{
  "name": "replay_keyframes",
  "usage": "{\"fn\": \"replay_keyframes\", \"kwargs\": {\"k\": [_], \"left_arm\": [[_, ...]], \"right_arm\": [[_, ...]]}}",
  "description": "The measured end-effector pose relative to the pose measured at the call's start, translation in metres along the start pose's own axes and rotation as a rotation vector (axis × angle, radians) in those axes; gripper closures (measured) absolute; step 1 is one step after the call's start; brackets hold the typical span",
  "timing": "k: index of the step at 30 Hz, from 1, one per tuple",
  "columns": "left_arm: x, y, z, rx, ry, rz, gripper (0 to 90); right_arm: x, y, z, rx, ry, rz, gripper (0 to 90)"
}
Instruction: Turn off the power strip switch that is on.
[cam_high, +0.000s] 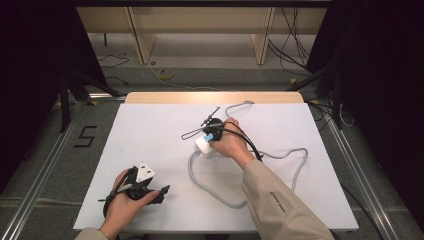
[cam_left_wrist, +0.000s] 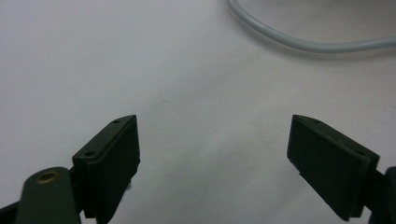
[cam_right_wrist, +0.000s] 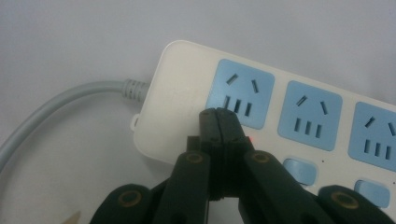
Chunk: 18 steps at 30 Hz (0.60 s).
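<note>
Power strip (cam_right_wrist: 280, 116), right tongs (cam_right_wrist: 219, 122) closed, tips down on it

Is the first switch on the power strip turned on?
Looks on. A small red light glows on the power strip right beside the shut right gripper, whose tips cover that first switch.

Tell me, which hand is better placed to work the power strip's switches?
Right. Its hand-held gripper, jaws shut, is at the power strip beside a small red light. The left hand-held gripper sits open over bare table, apart from it.
</note>
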<state>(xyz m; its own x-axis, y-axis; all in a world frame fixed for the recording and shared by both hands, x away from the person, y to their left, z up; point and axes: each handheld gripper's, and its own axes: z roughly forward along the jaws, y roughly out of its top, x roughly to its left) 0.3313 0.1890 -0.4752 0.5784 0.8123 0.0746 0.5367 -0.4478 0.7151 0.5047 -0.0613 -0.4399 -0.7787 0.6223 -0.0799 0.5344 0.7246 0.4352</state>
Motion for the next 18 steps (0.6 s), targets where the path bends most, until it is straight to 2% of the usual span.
{"fn": "replay_keyframes", "kwargs": {"k": [9,10,11,13,18], "left_arm": [[0.0,0.0,0.0,-0.003,0.0,-0.008,16.6],[0.0,0.0,0.0,-0.003,0.0,-0.007,16.6],[0.0,0.0,0.0,-0.003,-0.001,-0.006,16.6],[0.001,0.0,0.0,0.001,-0.002,-0.002,16.6],[0.0,0.0,0.001,-0.004,0.0,-0.006,16.7]], "right_arm": [[-0.001,-0.001,0.0,-0.009,0.009,0.014,90.0],[-0.002,-0.001,-0.001,-0.022,0.013,0.018,90.0],[-0.002,-0.002,-0.003,-0.058,0.04,0.04,90.0],[-0.002,-0.003,-0.006,-0.065,0.006,0.028,90.0],[-0.005,-0.015,-0.014,-0.102,0.016,0.051,86.5]]}}
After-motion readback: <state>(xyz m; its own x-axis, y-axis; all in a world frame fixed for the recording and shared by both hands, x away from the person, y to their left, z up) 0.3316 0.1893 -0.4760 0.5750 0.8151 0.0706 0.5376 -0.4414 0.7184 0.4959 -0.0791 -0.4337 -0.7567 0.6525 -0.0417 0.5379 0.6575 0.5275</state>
